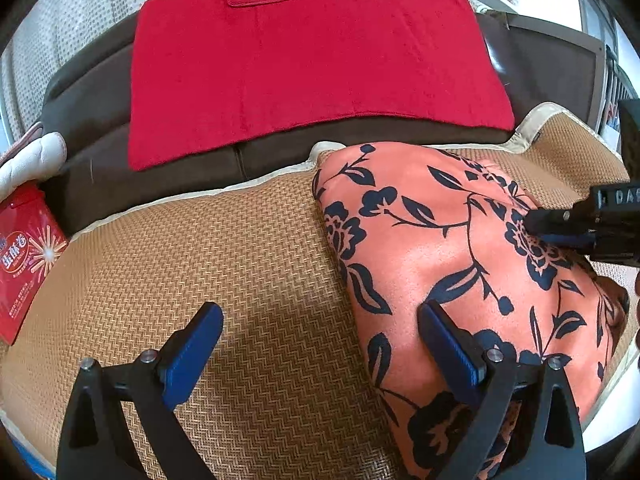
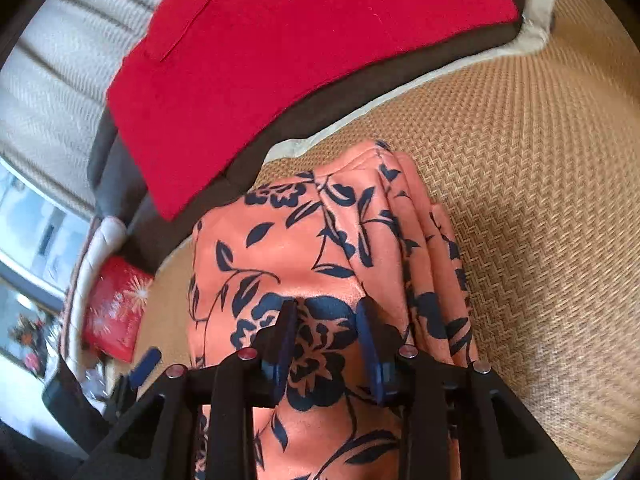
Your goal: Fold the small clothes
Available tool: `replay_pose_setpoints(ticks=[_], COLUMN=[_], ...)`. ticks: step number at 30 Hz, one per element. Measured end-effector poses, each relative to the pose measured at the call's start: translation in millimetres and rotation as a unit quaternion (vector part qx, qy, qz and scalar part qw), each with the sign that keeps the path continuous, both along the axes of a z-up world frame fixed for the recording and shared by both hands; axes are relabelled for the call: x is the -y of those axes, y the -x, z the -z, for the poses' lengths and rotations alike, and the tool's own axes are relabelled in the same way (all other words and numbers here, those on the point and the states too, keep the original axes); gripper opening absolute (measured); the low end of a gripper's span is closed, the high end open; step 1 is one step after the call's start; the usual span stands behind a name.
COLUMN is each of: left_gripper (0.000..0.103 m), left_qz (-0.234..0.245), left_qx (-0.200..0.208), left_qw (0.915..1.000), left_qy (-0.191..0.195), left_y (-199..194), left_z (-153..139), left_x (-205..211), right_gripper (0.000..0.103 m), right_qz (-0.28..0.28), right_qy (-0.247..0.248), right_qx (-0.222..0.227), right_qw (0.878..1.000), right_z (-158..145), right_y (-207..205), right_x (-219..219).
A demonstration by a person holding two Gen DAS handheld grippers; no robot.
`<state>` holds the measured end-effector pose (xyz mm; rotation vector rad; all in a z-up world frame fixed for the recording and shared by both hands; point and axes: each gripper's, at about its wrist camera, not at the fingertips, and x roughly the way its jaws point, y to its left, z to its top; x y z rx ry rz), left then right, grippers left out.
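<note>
Shown mid-fold, the salmon-orange garment with a dark navy floral print lies in a compact, layered bundle on the tan woven rattan seat mat, its far corner close to the mat's cream border and the dark brown sofa back. Above the mat, a red towel is draped over that sofa back; at the mat's left end sits a red printed box. The left gripper is spread wide and holds nothing: one blue pad hangs over bare mat, the other over the garment's near left edge. The right gripper is lowered onto the middle of the garment with its jaws only narrowly parted, a patch of printed cloth between them (whether the pads actually pinch that cloth or merely press on it cannot be told from either view). Stacked pleats along the garment's right side, toward the open stretch of mat, suggest that several folds are already made. By this reading, the step in hand is pinning or flattening the bundle; the next move probably calls for the left gripper to close on the near left edge and carry it over the pinned centre, keeping the layers aligned.
</note>
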<state>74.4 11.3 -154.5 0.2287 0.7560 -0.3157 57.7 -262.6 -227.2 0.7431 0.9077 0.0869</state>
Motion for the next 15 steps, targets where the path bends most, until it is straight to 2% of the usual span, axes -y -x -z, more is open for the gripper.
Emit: replay_pose_setpoints(ticks=[4, 9, 12, 15], left_gripper=[0.099, 0.099, 0.099, 0.099], left_qz=[-0.005, -0.004, -0.002, -0.002], left_qx=[-0.012, -0.014, -0.015, -0.013], left_qw=[0.9999, 0.9998, 0.9998, 0.9999], left_qy=[0.009, 0.011, 0.013, 0.010], left_y=[-4.0, -6.8, -8.8, -9.7], left_z=[0.5, 2.2, 4.3, 5.6], left_x=[-3.1, -2.3, -1.6, -1.6], right_gripper=[0.036, 0.036, 0.036, 0.037], right_qz=[0.008, -0.010, -0.024, -0.042], right_qy=[0.012, 0.029, 0.019, 0.028], right_qx=[0.001, 0.050, 0.044, 0.002], right_qw=[1.000, 0.998, 0.999, 0.999], right_z=[-15.8, -44.7, -40.8, -18.6], right_y=[-1.1, -19.6, -46.4, -72.4], right_x=[1.3, -13.2, -26.4, -41.3])
